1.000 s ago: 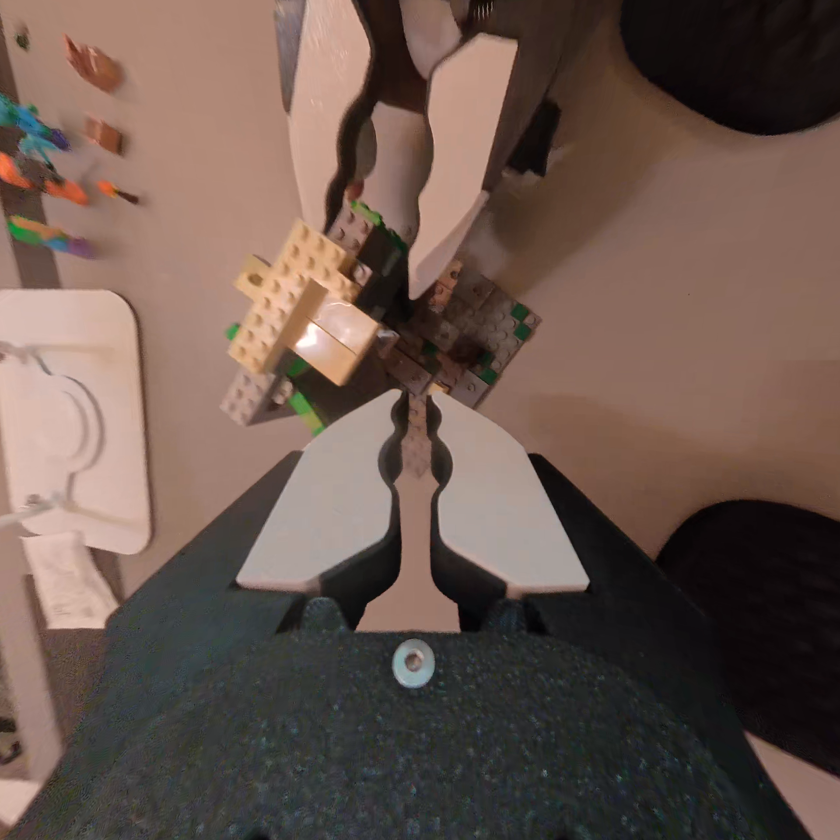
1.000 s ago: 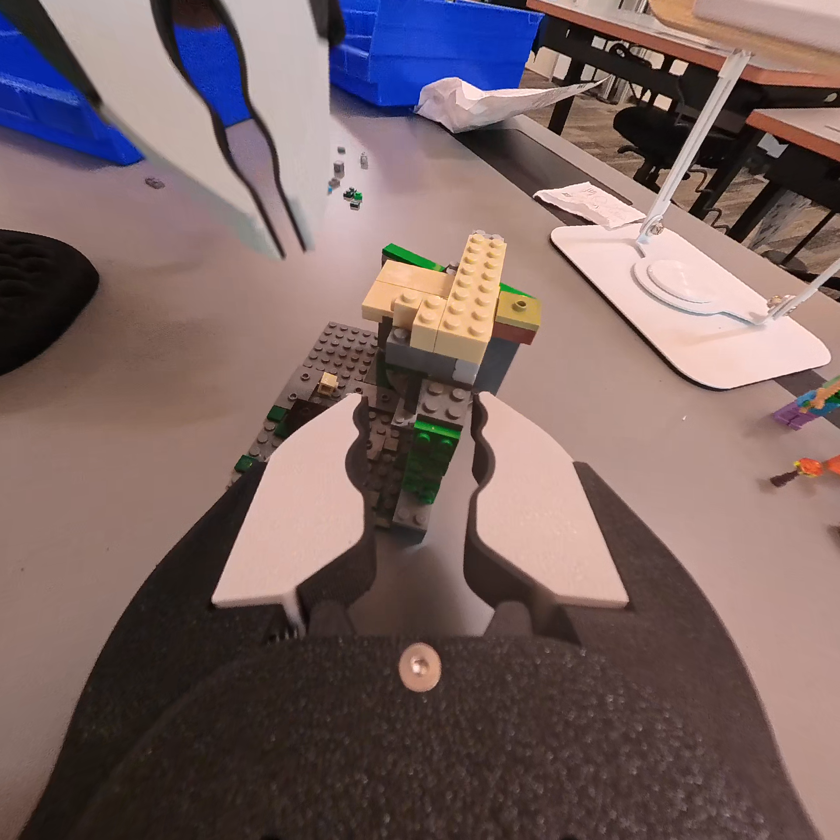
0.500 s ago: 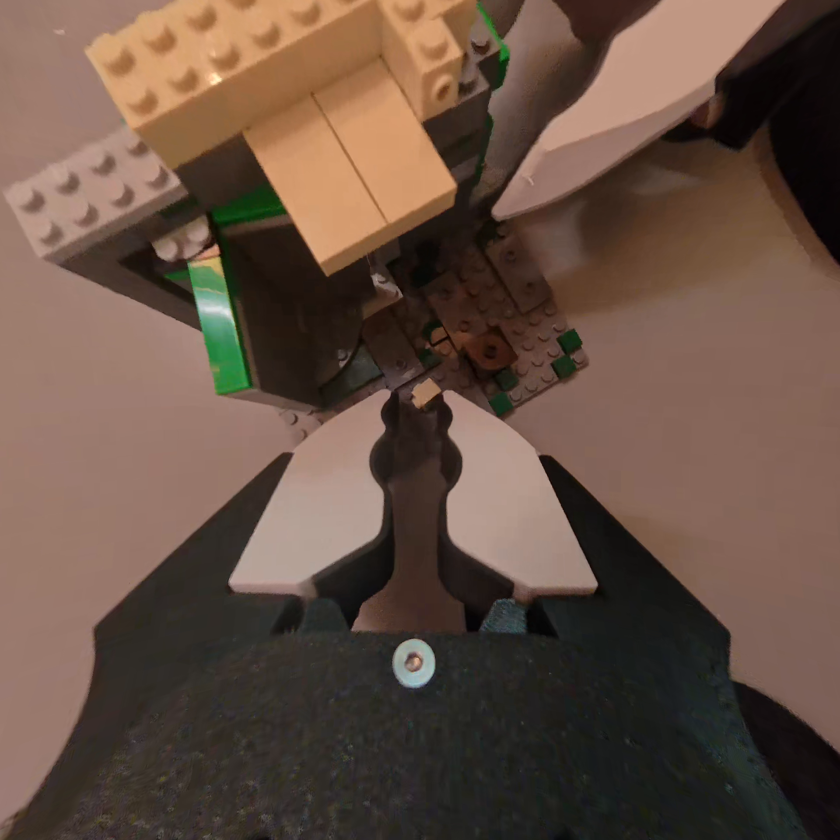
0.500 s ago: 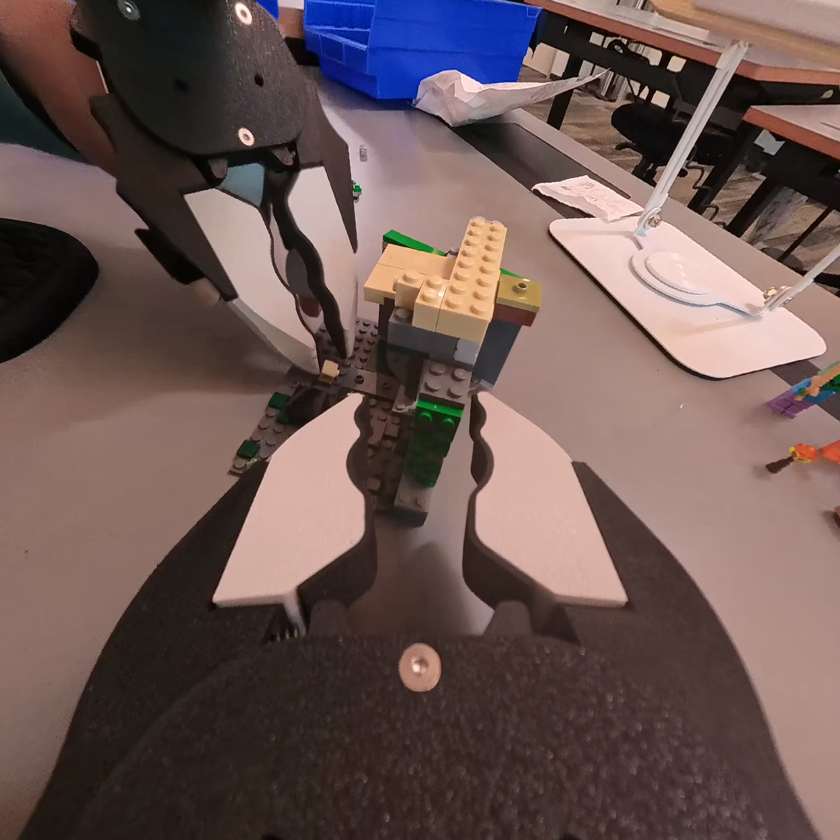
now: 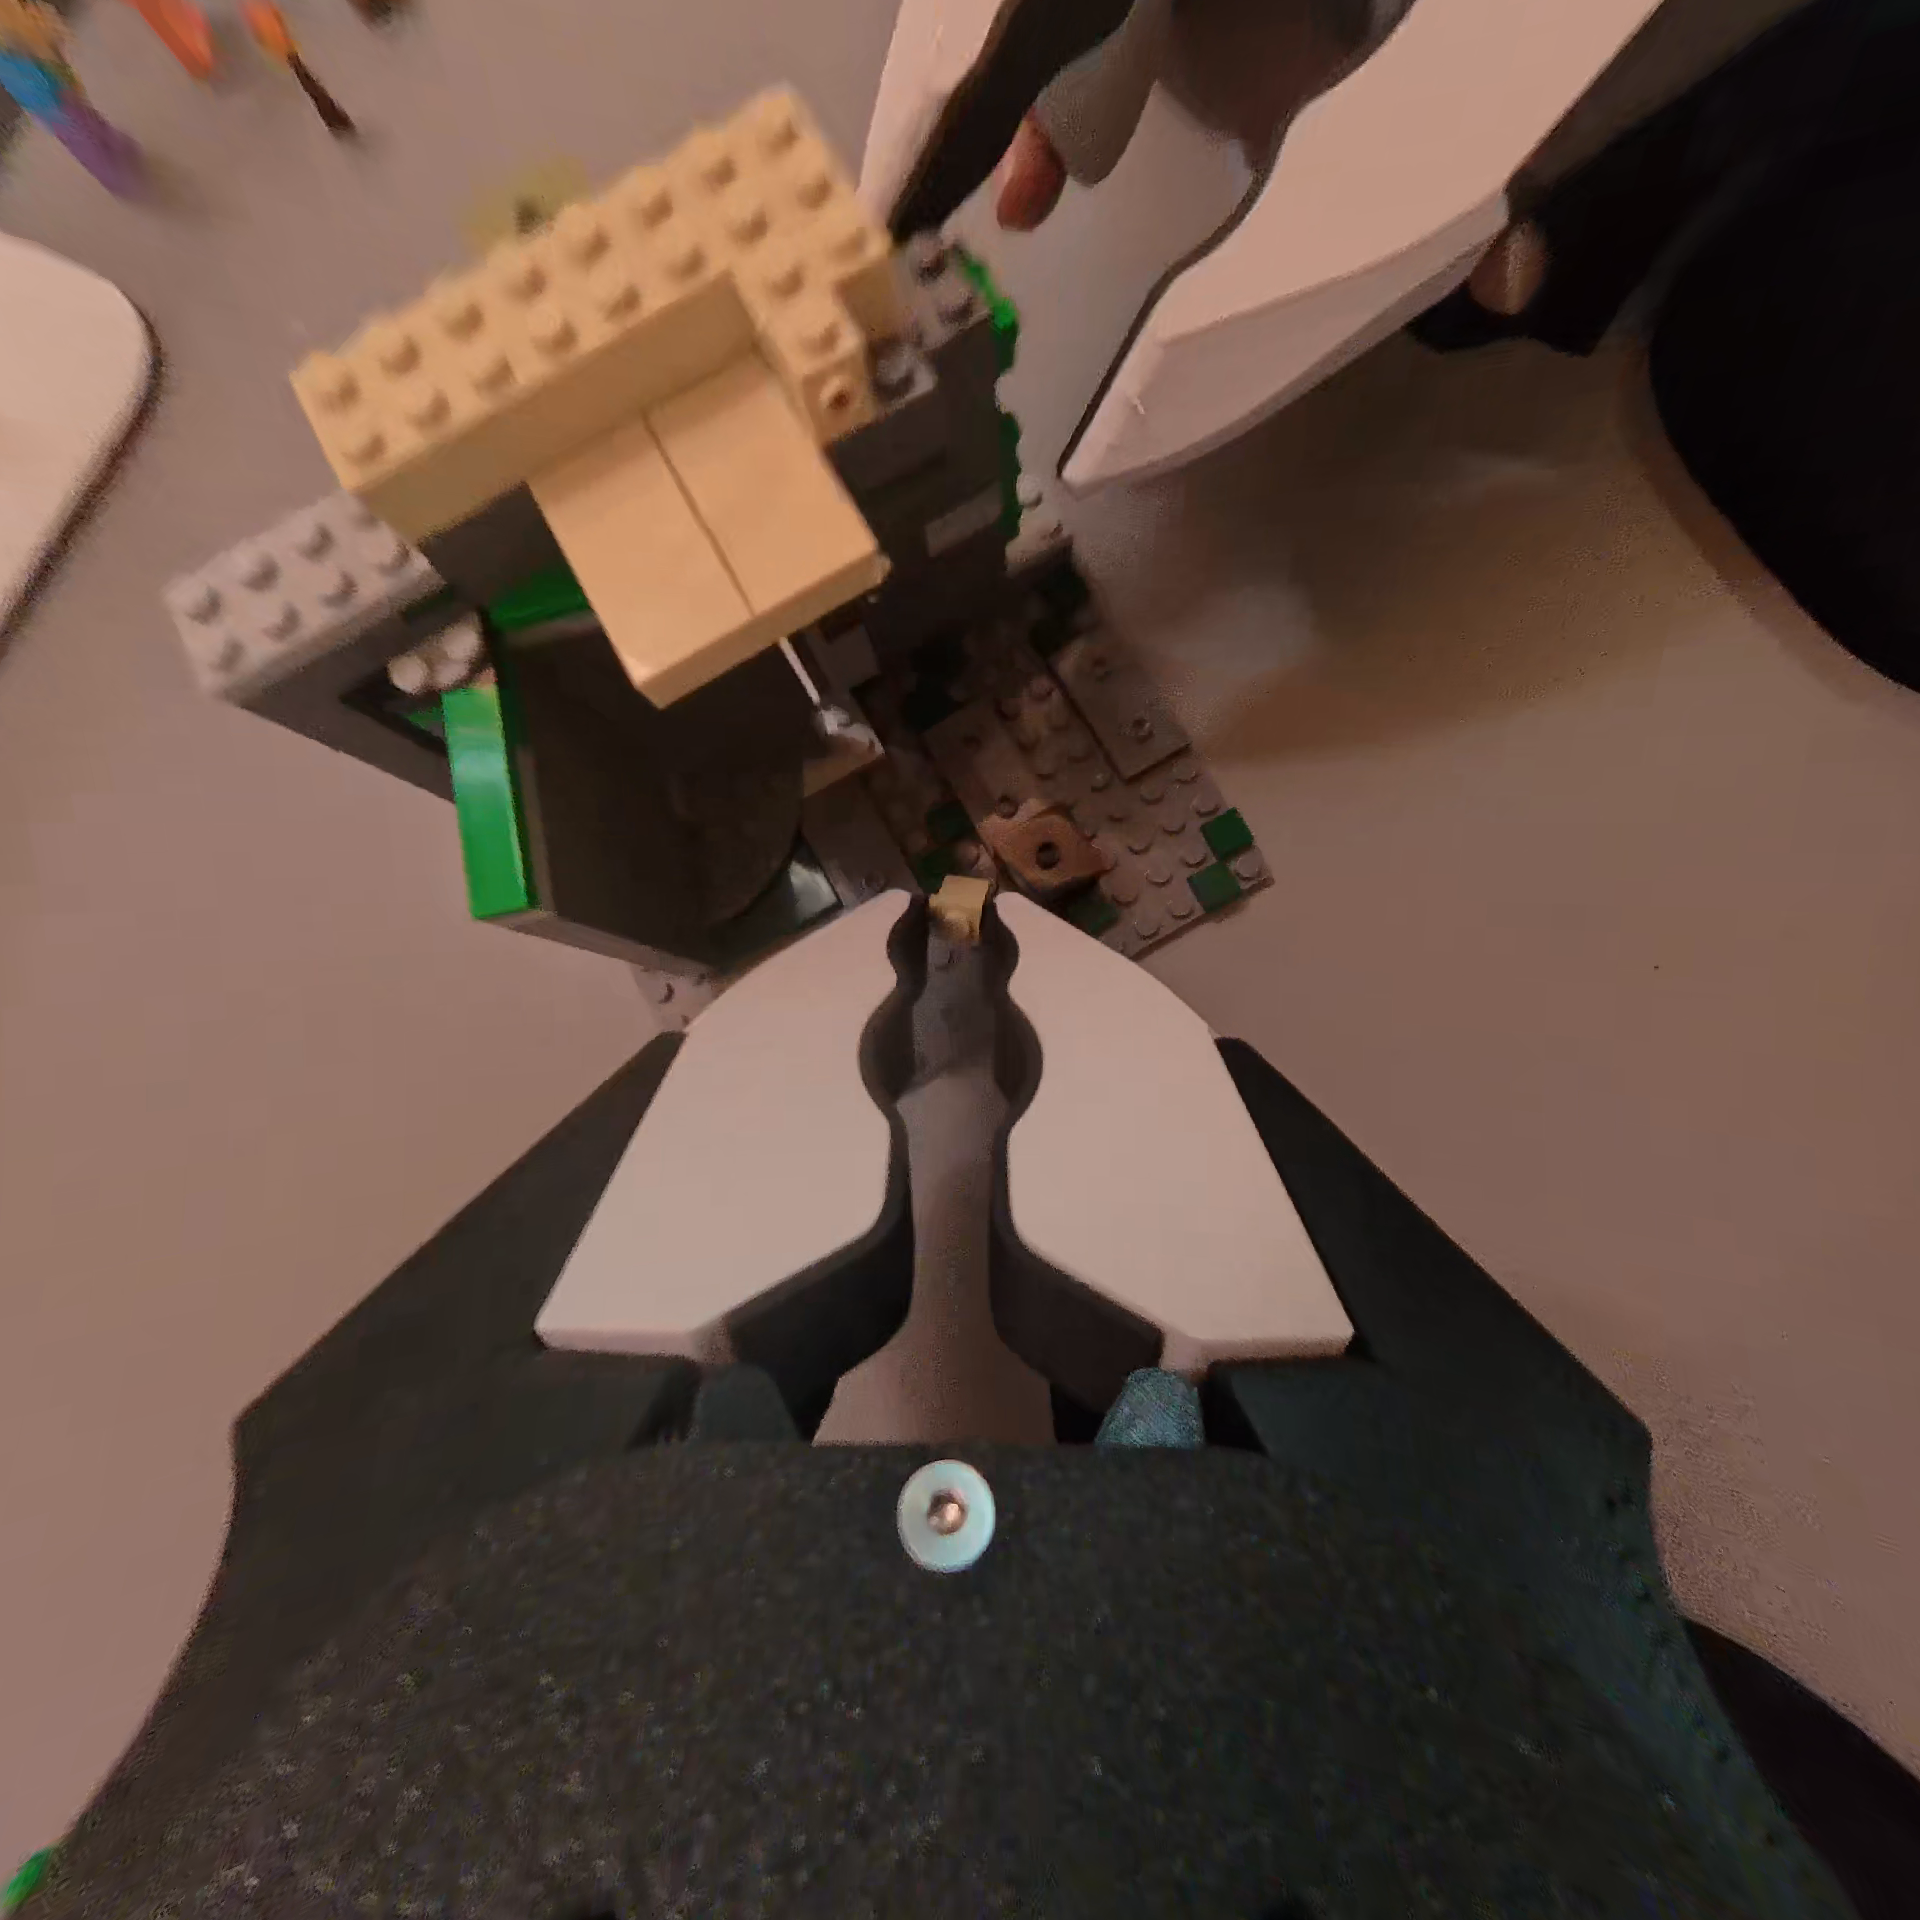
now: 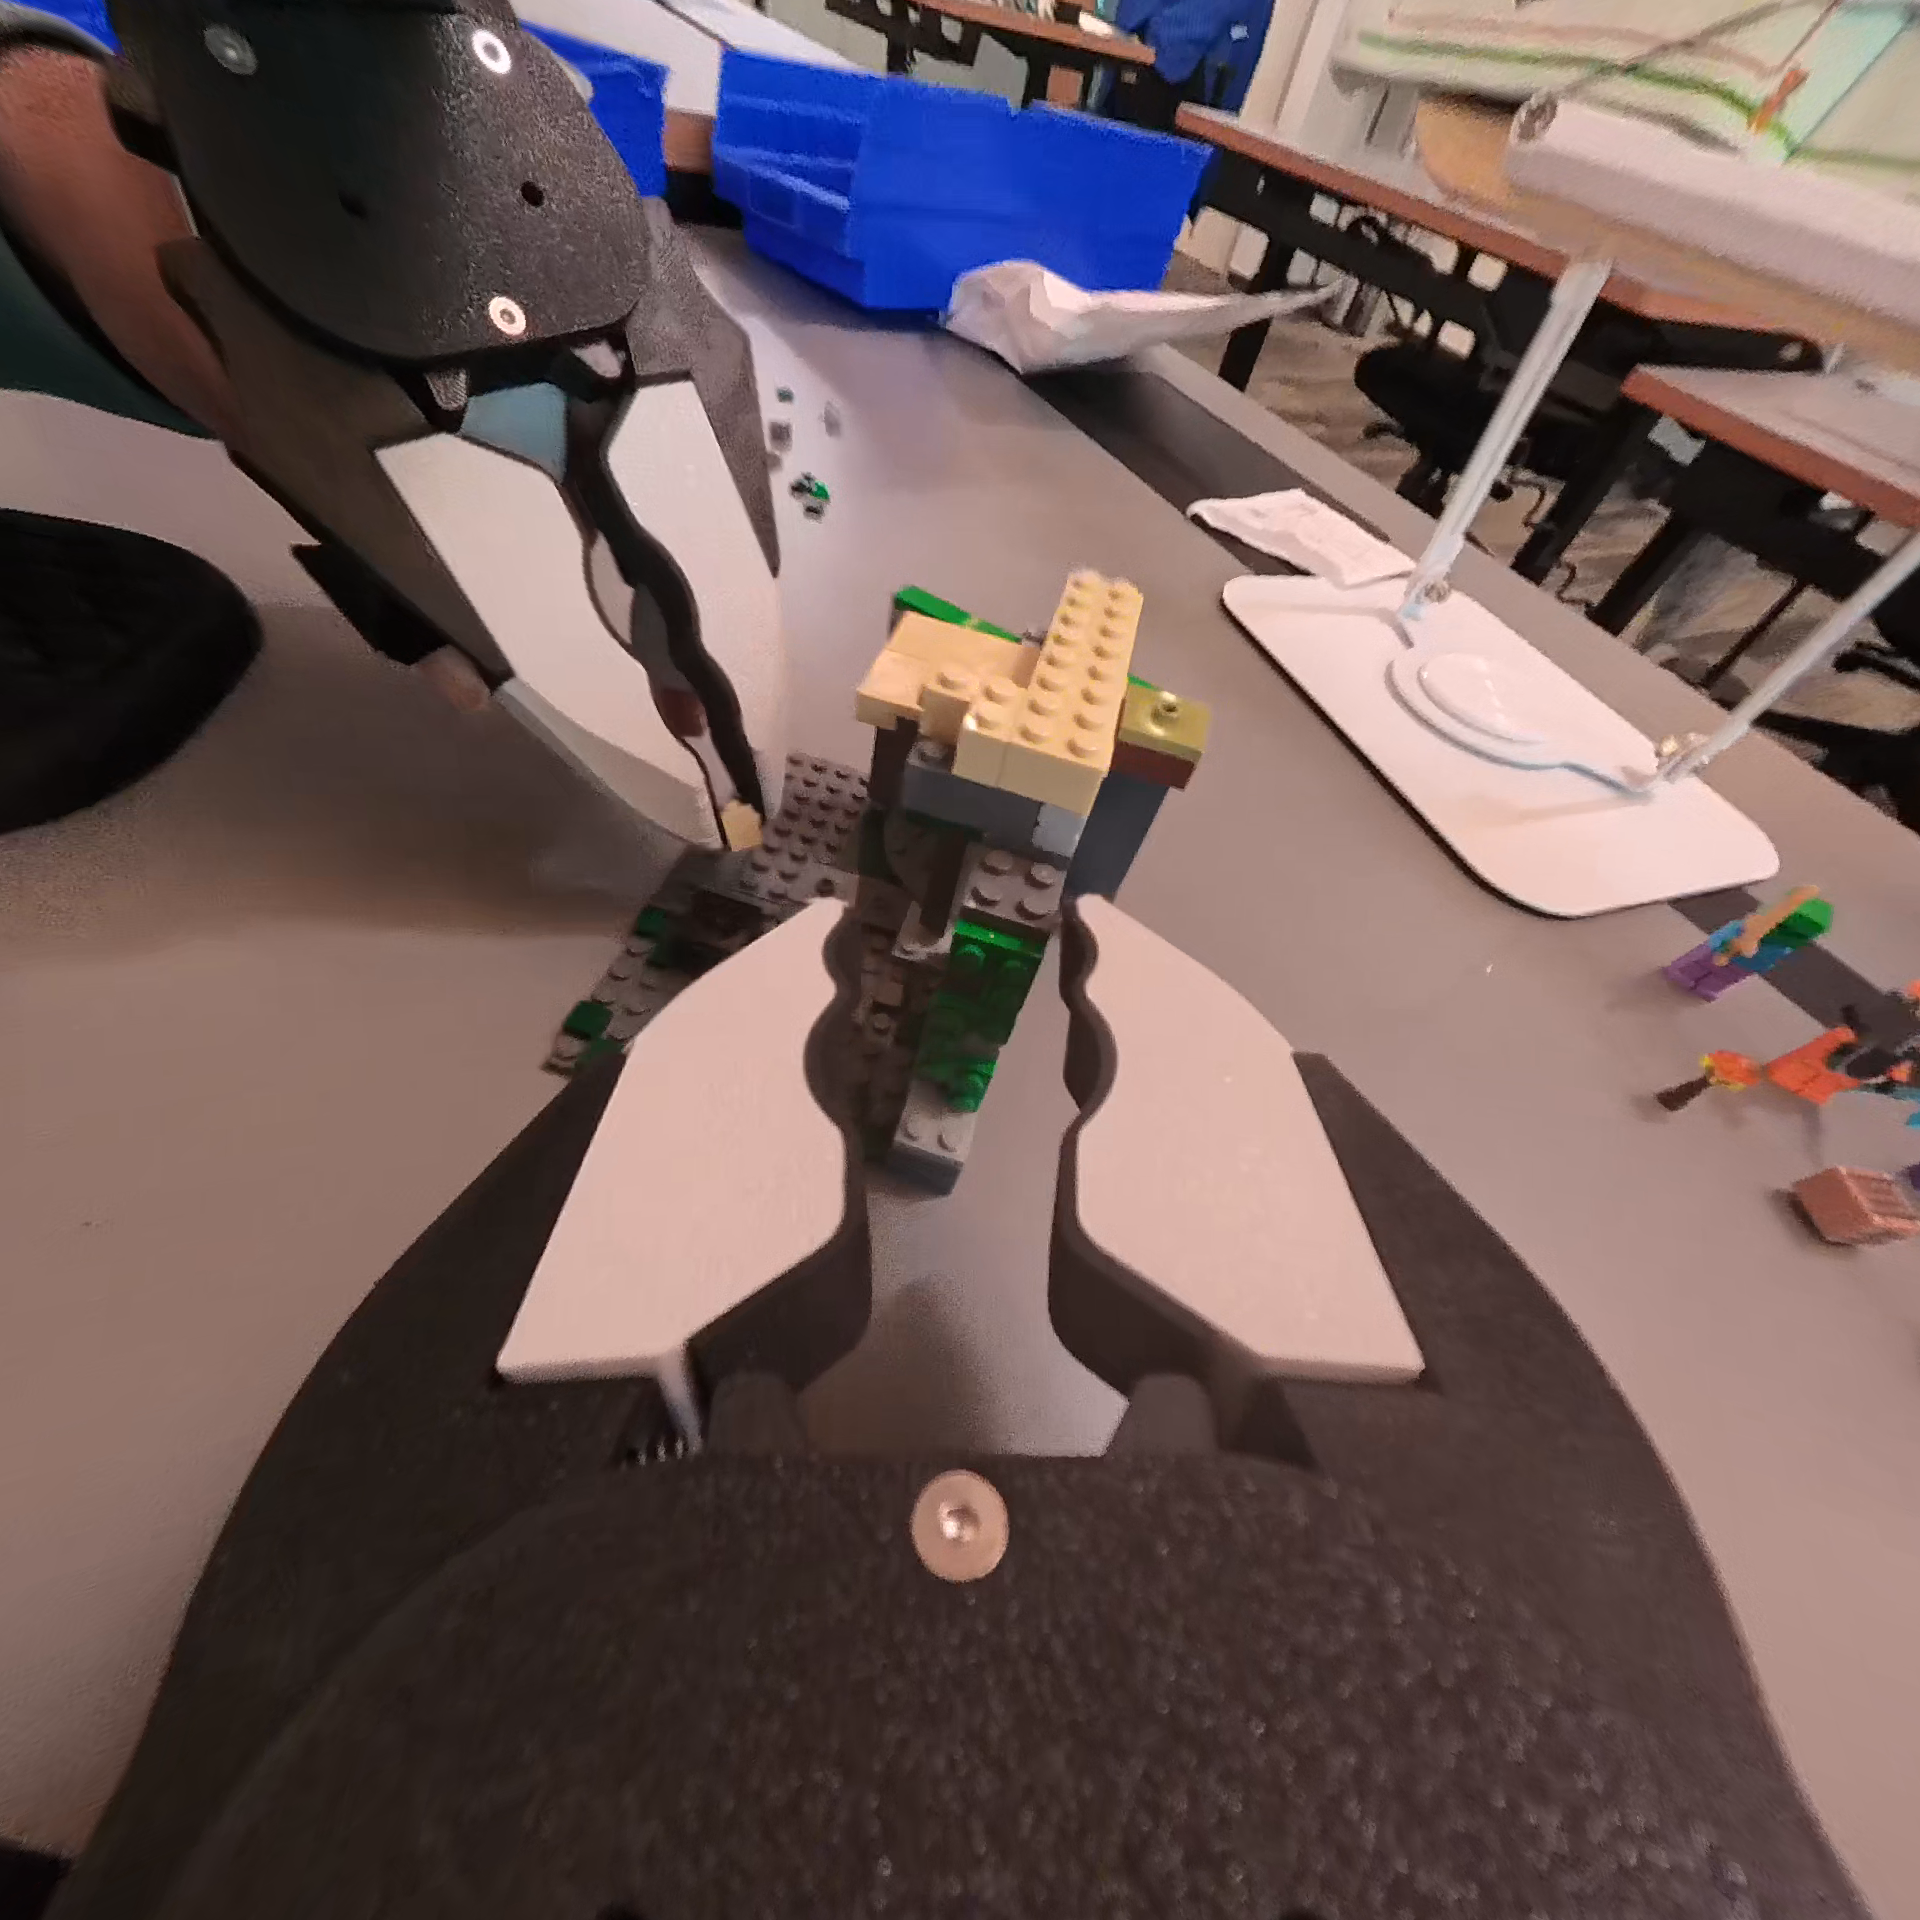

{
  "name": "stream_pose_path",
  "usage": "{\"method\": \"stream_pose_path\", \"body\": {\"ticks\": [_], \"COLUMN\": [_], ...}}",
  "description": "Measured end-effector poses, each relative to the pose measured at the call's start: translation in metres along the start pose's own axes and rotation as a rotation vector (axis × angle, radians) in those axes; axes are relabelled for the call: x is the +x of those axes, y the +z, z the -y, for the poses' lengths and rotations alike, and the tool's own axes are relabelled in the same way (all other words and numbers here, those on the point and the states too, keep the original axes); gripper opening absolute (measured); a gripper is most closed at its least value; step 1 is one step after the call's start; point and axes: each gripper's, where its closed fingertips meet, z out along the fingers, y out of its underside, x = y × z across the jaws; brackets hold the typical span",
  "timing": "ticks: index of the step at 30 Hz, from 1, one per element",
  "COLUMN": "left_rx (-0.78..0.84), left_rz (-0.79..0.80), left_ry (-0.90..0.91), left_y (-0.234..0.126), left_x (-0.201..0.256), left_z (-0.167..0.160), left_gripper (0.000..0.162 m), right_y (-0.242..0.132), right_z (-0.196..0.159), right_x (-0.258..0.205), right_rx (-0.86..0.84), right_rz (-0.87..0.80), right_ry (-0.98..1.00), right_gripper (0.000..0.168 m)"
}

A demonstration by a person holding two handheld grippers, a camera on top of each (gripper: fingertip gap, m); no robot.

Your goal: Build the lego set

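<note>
The lego build (image 6: 1023, 717) stands on the grey table, a tower with a tan studded top (image 5: 623, 353) on a dark grey baseplate (image 5: 1153, 800). My left gripper (image 5: 954, 920) is shut on a small tan piece (image 5: 958, 904) and holds it at the baseplate's near edge, beside a brown piece (image 5: 1044, 854). In the right wrist view, the left gripper (image 6: 740, 821) comes down from the upper left with the tan piece (image 6: 746, 828) at its tips. My right gripper (image 6: 951, 935) is closed around the tower's lower green and grey part (image 6: 977, 997); it also shows at the top of the left wrist view (image 5: 1039, 343).
A white lamp base (image 6: 1507, 748) stands right of the build. Colourful figures (image 6: 1756, 935) and a brown piece (image 6: 1855, 1205) lie at the far right. Blue bins (image 6: 935, 208), crumpled paper (image 6: 1091, 312) and loose small pieces (image 6: 805, 457) are behind. A black pad (image 6: 104, 665) lies left. The tips of one gripper are about 8 cm away from the tips of the other.
My left gripper has come down from high above the build to the baseplate with the tan piece in its tips. The right gripper has stayed around the tower.
</note>
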Motion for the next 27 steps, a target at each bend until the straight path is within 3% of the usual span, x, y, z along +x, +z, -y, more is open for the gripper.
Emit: {"method": "stream_pose_path", "body": {"ticks": [2,7,15,22,27], "left_rx": [0.056,0.227,0.386,0.393,0.402], "left_rz": [0.013,-0.129,-0.371,-0.419,-0.322], "left_ry": [0.013,-0.149,-0.395,-0.409,-0.237], "left_y": [-0.011,-0.033,-0.054,-0.055,-0.061], "left_x": [0.005,0.031,0.058,0.071,0.068], "left_z": [0.01,0.037,0.062,0.068,0.07], "left_gripper": [0.01,0.01,0.01,0.01,0.015], "right_y": [-0.007,-0.019,-0.022,-0.025,-0.03], "right_z": [0.011,0.035,0.049,0.052,0.054], "right_x": [-0.008,-0.045,-0.081,-0.084,-0.084], "right_rx": [0.063,0.183,0.245,0.266,0.286], "right_rz": [0.033,0.031,-0.041,-0.07,0.029], "right_ry": [-0.058,-0.4,-0.745,-0.784,-0.63], "right_gripper": [0.036,0.029,0.022,0.011,0.008]}}
